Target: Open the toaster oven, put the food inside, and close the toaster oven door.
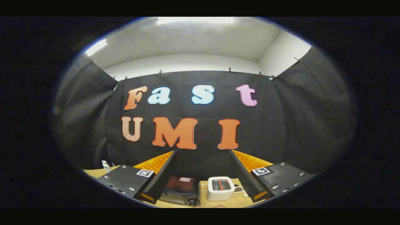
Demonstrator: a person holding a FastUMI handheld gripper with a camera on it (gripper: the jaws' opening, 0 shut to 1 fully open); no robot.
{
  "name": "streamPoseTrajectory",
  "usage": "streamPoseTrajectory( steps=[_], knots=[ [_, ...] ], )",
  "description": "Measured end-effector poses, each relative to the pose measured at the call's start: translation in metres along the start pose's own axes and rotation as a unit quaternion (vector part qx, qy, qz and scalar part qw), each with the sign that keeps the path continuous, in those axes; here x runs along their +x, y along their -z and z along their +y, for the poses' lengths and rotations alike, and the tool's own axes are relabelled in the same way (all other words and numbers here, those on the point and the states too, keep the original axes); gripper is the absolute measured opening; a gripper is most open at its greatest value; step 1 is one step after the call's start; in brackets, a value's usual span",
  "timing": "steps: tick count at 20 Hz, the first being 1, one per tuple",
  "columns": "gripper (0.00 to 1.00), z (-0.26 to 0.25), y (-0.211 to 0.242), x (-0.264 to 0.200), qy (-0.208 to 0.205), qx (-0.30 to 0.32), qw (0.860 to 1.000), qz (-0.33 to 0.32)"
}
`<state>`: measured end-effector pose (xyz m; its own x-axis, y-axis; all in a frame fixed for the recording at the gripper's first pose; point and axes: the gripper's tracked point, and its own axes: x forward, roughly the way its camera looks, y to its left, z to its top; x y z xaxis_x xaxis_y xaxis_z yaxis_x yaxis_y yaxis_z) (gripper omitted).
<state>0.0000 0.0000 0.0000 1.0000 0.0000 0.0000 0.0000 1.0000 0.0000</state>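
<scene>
The tongs (203,184) are spread wide, their two fingers well apart with nothing held between them, raised above the pale wooden tabletop (218,203) and aimed level at the back of the booth. Each finger (161,178) runs back to a dark block with a small square black-and-white marker (145,172) on top.

Down in the gap between the fingers, on the tabletop, sits the dark boxy toaster oven (181,190). It lies closer to the left finger, its reddish-dark top facing up and a knob or two at its lower front edge. From this angle I cannot tell whether its door stands open or closed.

Just beside it, on its right, stands a white, rounded two-slot toaster (220,188), the slots glowing orange. Against the toaster's right side, near the right finger, is a small brown-and-white item (239,190), perhaps the food, though it is too small to be sure.

Beyond the left finger's block, at the far left of the tabletop, stands a small white bottle with green print (106,165).

Farther back hangs the black cloth wall (265,131) of the booth, and above it is the white ceiling (193,40) with its bright lamps.
</scene>
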Motion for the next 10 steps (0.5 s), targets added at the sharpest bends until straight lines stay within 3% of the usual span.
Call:
streamPoseTrajectory(
  steps=[3,10],
  knots=[
    [0.99,0.017,-0.013,-0.005,-0.007,-0.019,1.000,0.006],
    [0.99,0.029,-0.036,-0.011,-0.001,0.007,1.000,0.006]
  ],
)
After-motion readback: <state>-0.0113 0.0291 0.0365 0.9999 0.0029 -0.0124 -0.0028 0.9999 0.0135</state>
